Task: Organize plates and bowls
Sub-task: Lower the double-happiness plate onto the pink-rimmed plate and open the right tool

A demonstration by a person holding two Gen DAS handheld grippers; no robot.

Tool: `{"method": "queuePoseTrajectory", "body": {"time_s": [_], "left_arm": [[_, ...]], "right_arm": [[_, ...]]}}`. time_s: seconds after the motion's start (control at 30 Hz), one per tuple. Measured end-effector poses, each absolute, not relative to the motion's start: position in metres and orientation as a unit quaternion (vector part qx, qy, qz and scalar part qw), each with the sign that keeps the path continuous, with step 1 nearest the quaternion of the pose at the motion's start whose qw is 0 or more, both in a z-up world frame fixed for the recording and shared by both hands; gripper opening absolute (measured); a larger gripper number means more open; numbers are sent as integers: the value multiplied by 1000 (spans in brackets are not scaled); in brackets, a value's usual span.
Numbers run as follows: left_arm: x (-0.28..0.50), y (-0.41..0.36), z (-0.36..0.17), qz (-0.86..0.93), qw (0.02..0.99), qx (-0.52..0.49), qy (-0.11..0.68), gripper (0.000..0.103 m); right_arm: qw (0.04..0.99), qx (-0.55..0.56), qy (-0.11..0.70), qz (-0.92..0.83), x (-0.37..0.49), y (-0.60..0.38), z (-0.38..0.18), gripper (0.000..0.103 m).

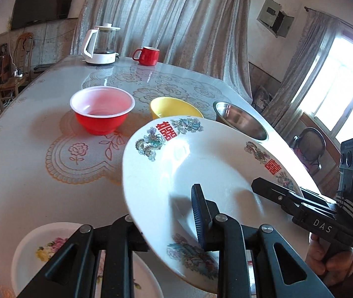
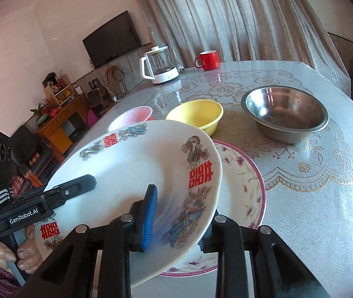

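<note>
A white plate with dragon prints and red characters (image 1: 201, 164) is held tilted above the table by both grippers. My left gripper (image 1: 169, 221) is shut on its near-left rim. My right gripper (image 2: 178, 221) is shut on its right rim; it also shows in the left wrist view (image 1: 275, 193). The same plate (image 2: 136, 168) fills the right wrist view, with the left gripper (image 2: 77, 183) on its left edge. Under it lies a purple-flowered plate with a pink rim (image 2: 245, 178). A white plate with pink and yellow flowers (image 1: 42, 248) lies near left.
On the lace-covered table (image 1: 22, 173) stand a red bowl (image 1: 102, 111), a yellow bowl (image 1: 174, 108), a steel bowl (image 2: 285, 114), a white kettle (image 1: 102, 44) and a red mug (image 1: 147, 55). Curtains hang behind; a chair (image 1: 310, 146) stands right.
</note>
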State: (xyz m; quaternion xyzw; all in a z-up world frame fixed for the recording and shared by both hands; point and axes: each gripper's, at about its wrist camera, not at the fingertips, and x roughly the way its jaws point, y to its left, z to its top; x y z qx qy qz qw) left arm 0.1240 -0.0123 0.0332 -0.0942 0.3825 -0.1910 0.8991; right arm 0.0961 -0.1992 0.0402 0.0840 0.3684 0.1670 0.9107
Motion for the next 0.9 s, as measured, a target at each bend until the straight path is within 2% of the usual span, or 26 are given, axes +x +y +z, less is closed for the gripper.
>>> {"method": "queuePoseTrajectory", "body": {"time_s": [0.5,0.8,0.9], "left_arm": [[147,-41,-2,-183,867,-77,456,31],[142,-34,-3,-175,867,-84,458,31],[143,-32,-2,-177,867,-90,458,31]], "right_arm": [[902,98,407,107,111,-233,5,27],[914,62,393,77,110,-230,6,28],[915,51,393,75,108,-229,8,31]]}}
